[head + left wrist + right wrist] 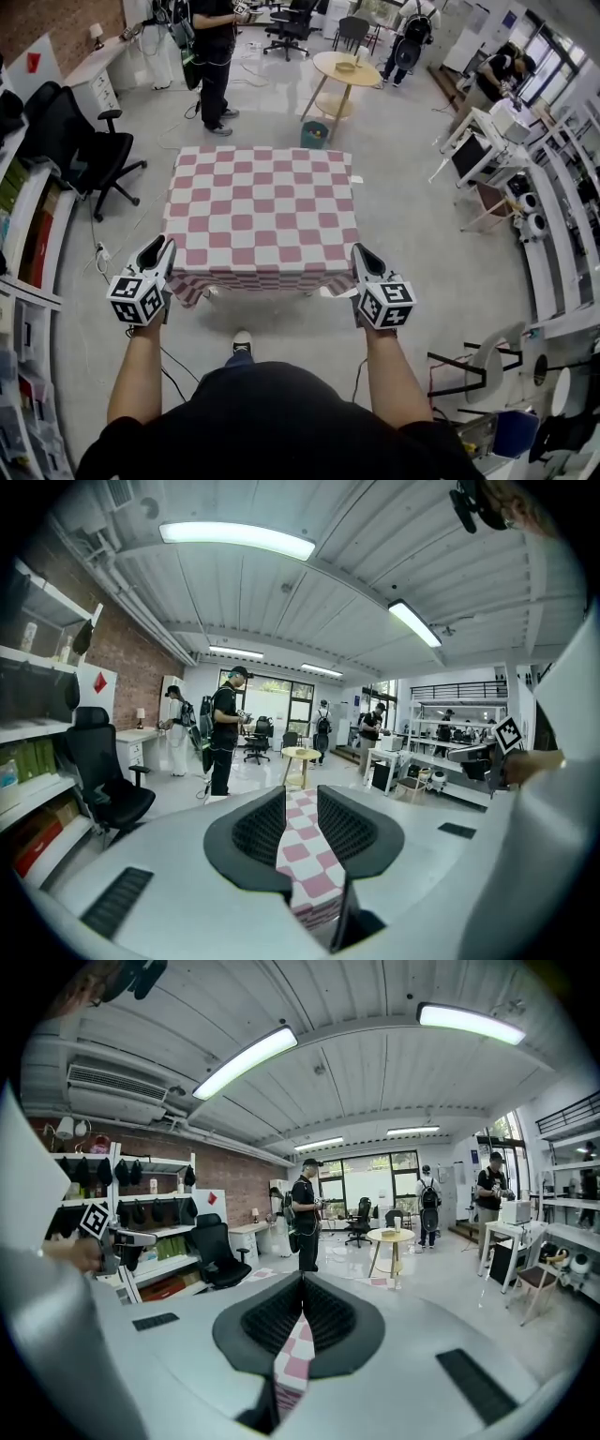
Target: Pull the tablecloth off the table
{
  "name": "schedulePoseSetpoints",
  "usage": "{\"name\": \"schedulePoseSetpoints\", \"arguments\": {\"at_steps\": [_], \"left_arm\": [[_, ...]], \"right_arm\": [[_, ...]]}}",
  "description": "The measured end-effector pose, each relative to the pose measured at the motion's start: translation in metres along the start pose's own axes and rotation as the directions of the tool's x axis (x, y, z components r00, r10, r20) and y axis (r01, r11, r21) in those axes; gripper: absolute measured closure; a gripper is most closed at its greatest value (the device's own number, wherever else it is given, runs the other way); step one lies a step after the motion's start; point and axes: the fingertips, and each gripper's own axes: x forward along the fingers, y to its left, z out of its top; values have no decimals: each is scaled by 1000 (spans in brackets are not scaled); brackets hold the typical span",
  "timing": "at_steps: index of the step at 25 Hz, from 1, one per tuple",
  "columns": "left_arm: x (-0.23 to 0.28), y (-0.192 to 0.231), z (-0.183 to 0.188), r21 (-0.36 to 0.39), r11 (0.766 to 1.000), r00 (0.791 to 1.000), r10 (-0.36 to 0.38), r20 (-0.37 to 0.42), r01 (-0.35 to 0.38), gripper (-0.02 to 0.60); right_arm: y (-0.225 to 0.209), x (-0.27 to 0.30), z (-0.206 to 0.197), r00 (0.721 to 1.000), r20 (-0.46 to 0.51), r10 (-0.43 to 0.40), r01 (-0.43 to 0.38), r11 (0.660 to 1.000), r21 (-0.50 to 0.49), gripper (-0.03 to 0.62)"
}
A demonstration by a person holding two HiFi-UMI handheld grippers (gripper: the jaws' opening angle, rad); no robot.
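Note:
A red-and-white checked tablecloth (261, 211) covers a small square table in the middle of the head view, and its near edge hangs down in folds. My left gripper (166, 247) is at the cloth's near-left corner. In the left gripper view a bunched fold of the tablecloth (305, 855) is pinched between the left gripper's (301, 801) jaws, which stand slightly apart around it. My right gripper (360, 252) is at the near-right corner. In the right gripper view a thin strip of tablecloth (293, 1358) is clamped in the right gripper's (302, 1285) closed jaws.
A black office chair (89, 150) stands left of the table. A teal bin (315, 134) and a round wooden table (345, 69) lie beyond it, with a person (214, 56) standing at the back. Shelves line the left, desks and white chairs the right.

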Motion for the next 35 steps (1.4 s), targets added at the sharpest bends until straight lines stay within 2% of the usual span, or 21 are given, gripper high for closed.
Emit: {"name": "schedulePoseSetpoints", "arguments": {"at_steps": [6, 13, 18, 21, 31, 35], "left_arm": [[47, 44, 0, -9, 999, 999, -37, -35, 37, 456], [88, 100, 11, -18, 999, 998, -48, -44, 47, 456], [105, 124, 13, -18, 998, 996, -62, -57, 61, 456], [110, 137, 21, -17, 999, 998, -47, -38, 46, 456], [121, 143, 15, -20, 999, 998, -32, -62, 31, 456], [130, 145, 14, -23, 1000, 997, -10, -72, 8, 456]], "right_arm": [[6, 53, 5, 999, -31, -31, 31, 1000, 2, 565], [10, 99, 9, 996, -51, -69, 69, 998, 9, 565], [10, 119, 3, 993, -67, -97, 99, 995, 20, 565], [10, 128, 1, 992, -77, -102, 104, 994, 22, 565], [-15, 140, -5, 986, -112, -123, 124, 992, 7, 565], [-28, 154, -9, 987, -125, -105, 106, 994, 0, 565]]}}
